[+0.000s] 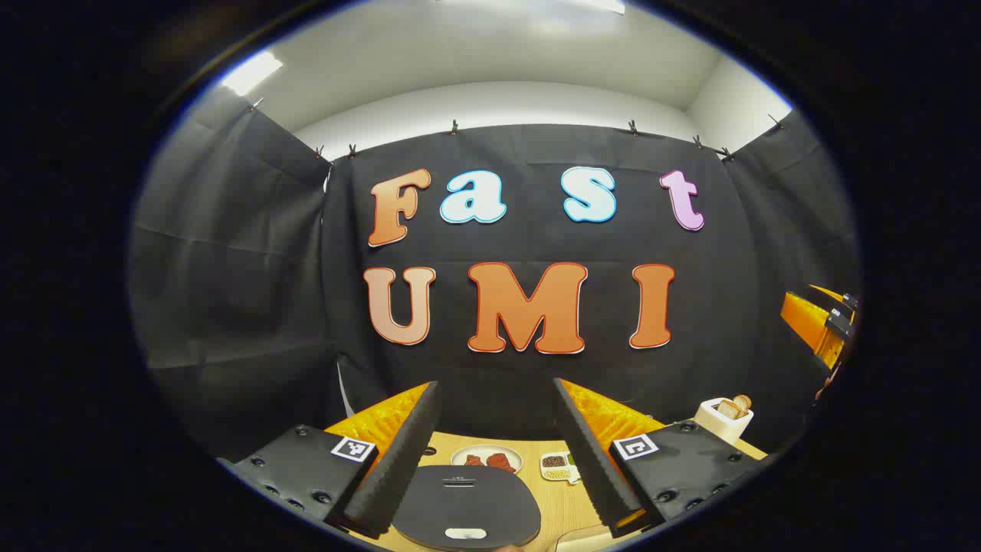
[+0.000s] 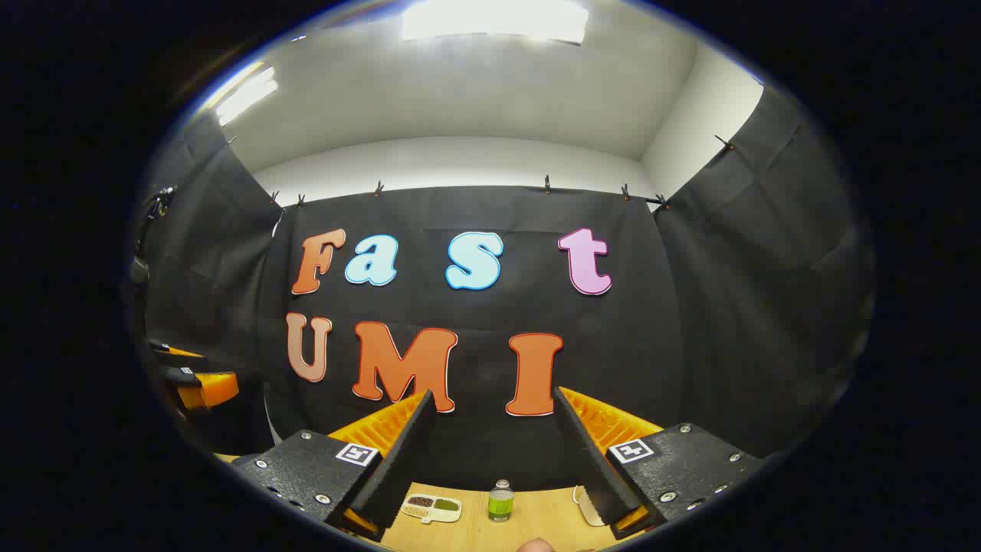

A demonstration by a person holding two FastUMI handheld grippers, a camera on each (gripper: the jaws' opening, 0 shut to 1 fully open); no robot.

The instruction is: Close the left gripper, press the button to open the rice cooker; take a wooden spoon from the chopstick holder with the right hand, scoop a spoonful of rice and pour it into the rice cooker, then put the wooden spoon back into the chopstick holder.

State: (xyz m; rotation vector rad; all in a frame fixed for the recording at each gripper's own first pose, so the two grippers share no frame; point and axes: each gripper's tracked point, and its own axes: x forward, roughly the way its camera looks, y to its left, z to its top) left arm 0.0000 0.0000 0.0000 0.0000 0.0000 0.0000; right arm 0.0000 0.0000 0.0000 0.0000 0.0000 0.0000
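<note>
In the left gripper view, my left gripper [image 1: 496,387] is open and held above the dark rice cooker lid [image 1: 467,502]. The lid is closed, and its pale button [image 1: 466,533] sits at the near edge. A white chopstick holder [image 1: 724,420] with a wooden spoon [image 1: 741,402] sticking out stands at the right on the wooden table [image 1: 563,510]. A divided dish of grains [image 1: 558,466] lies behind the cooker. In the right gripper view, my right gripper [image 2: 493,395] is open and empty, high over the table [image 2: 536,514]. The grain dish [image 2: 431,506] lies below it.
A plate with red pieces [image 1: 487,458] lies behind the cooker. A small green bottle [image 2: 500,502] stands mid-table, and a white object [image 2: 584,506] is partly hidden by my right finger. The other gripper appears at the right edge [image 1: 824,322] and at the left edge [image 2: 195,383].
</note>
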